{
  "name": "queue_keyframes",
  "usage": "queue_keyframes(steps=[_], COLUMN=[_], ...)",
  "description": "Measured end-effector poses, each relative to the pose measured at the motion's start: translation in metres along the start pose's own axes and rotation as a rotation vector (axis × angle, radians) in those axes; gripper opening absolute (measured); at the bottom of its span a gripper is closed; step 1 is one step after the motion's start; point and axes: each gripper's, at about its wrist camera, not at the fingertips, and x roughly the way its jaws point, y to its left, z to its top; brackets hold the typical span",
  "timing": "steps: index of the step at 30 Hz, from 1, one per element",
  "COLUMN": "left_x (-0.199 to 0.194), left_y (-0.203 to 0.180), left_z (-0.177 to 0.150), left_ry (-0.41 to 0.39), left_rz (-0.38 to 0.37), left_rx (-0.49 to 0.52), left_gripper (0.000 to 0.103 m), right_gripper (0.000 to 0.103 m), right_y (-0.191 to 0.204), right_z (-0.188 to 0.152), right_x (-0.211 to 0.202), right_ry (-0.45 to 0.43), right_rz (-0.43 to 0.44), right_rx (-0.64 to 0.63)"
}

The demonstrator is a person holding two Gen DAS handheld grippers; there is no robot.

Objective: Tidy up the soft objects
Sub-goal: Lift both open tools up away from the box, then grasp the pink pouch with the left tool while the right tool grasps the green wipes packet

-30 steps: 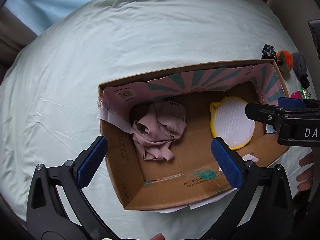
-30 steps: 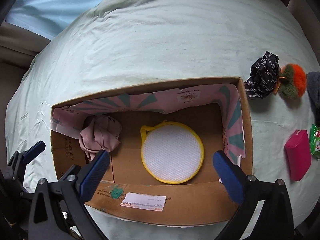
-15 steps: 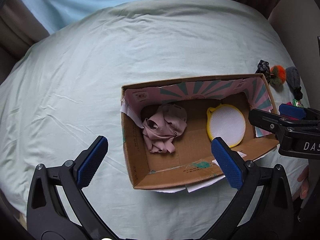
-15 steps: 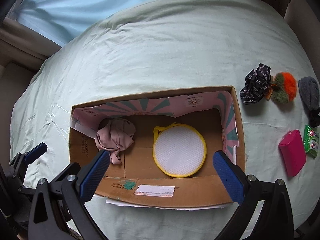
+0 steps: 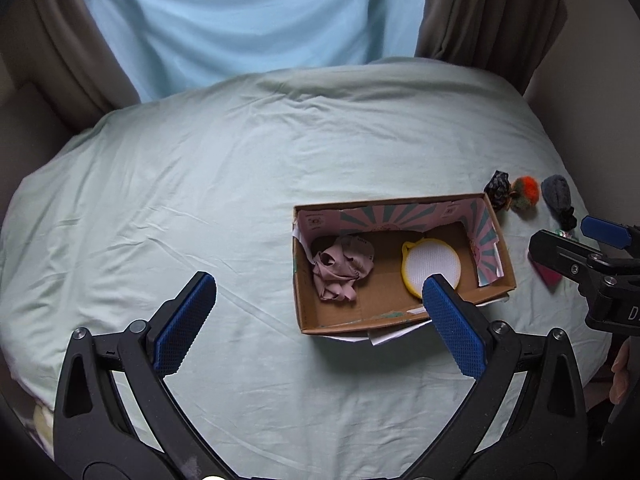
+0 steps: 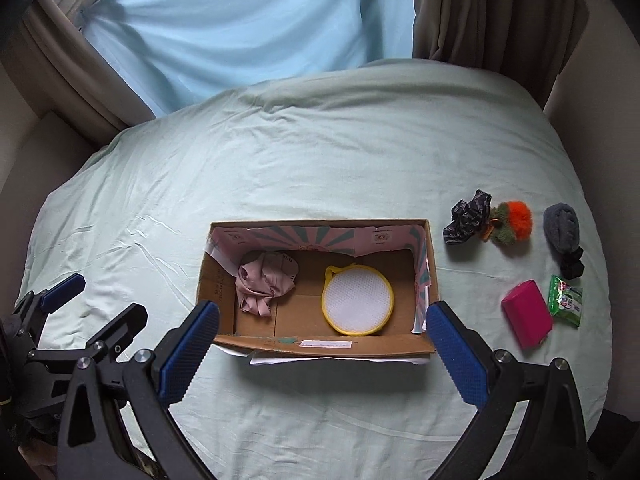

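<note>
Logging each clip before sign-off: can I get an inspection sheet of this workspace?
Surface: pale green bedsheet, wrinkled.
Job's things: cardboard box holding pink cloth and round yellow-rimmed mesh pad; outside, to its right: dark patterned cloth, orange-green pompom, grey sock, magenta pouch, green packet.
Clutter: nothing seen.
Grippers: left gripper open, empty; right gripper open, empty.
Cables: nothing seen.
Surroundings: blue curtain, brown drapes.

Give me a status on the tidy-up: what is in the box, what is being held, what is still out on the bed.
Done: the pink garment and the round mesh pad lie in the cardboard box.

In hand: nothing; the left gripper and right gripper are both open and empty.

Left on the bed: patterned dark cloth, orange-green fluffy ball, grey sock, pink block, green packet.
</note>
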Motion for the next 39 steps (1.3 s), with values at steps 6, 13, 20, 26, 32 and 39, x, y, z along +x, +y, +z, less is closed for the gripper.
queue_keyframes(steps=[6,13,20,26,32,39], left_x=[-0.065,-0.121,-0.14,-0.132,-0.117,-0.074], left_y=[0.001,-0.012,-0.047,-0.099,-0.166,-0.251], left_z=[-0.007,-0.023,-0.036,-0.03,-0.023,-0.015], left_ry=[-0.069,-0.144,-0.162,-0.147,-0.117,-0.029], left_rz=[-0.016,0.008,-0.082,-0.144,-0.159,-0.139], left_rx=[-0.042,-0.044,-0.008,0.036,0.056,0.001], left_gripper=[0.103,0.103,0.103,0.103,0.103,0.103], right_gripper=[0.103,0.103,0.103,0.103,0.103,0.103], right_y=[0.008,-0.003,-0.038,-0.096,-0.17,-0.256], right_z=[-0.018,-0.042,-0.067,-0.086,-0.09,-0.08], right_x=[-0.07,-0.136,-0.175,-0.199,-0.207,-0.184], right_ry=[-0.104,-0.207,-0.256,-0.28,-0.283,-0.26], right_rz=[-0.058,-0.088,-0.149,-0.219,-0.258,-0.203], right_rx=[-0.026,-0.004,0.081,0.131,0.116,0.017])
